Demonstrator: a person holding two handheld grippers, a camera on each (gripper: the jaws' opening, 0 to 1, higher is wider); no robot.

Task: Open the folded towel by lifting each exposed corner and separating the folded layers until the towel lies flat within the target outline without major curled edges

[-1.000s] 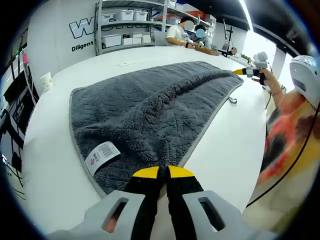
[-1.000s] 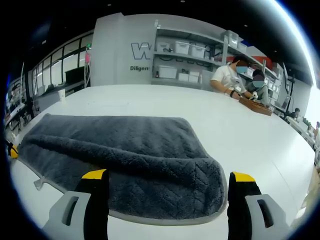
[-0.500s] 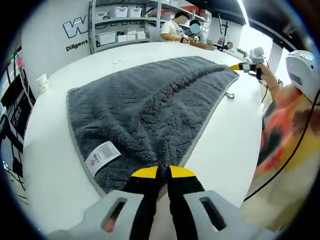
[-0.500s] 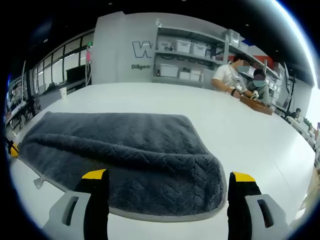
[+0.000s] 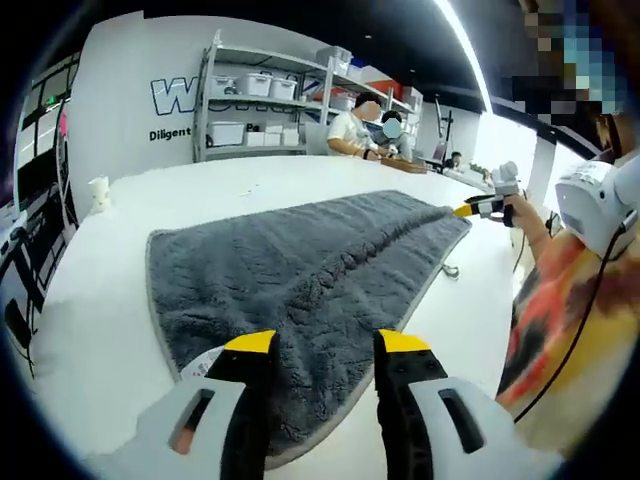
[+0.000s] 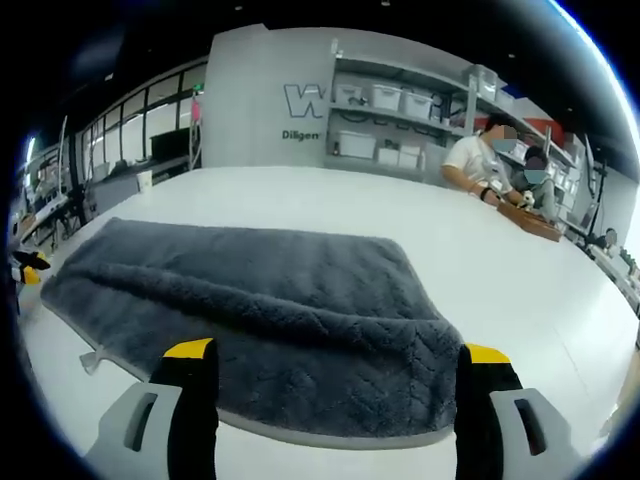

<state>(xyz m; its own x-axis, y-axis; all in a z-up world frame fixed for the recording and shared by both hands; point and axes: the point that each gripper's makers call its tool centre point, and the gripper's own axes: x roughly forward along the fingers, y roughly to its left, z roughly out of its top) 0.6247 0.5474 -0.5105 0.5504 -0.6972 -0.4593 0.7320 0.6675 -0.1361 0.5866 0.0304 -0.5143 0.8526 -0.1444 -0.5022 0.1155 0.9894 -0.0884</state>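
Note:
A dark grey fluffy towel point(image 5: 300, 265) lies spread on the white table point(image 5: 120, 330), with a raised fold ridge running along it toward the far right corner. My left gripper point(image 5: 326, 345) stands open just above the towel's near corner, nothing between its jaws. A white label point(image 5: 205, 360) peeks out beside the left jaw. In the right gripper view the towel point(image 6: 250, 300) shows an upper layer folded over near its front edge. My right gripper point(image 6: 337, 352) is open above that edge and holds nothing. It also shows at the towel's far corner as a yellow-tipped gripper point(image 5: 480, 207).
A paper cup point(image 5: 98, 190) stands at the table's far left edge. A small hanging loop point(image 6: 90, 358) sticks out from the towel's hem. Shelves with white bins point(image 6: 385, 120) and seated people point(image 6: 485, 165) are behind the table. A person's patterned sleeve point(image 5: 555, 300) is on the right.
My left gripper has opened and let go of the towel's near corner, which now lies on the table. The left view has lifted. The right gripper stays open.

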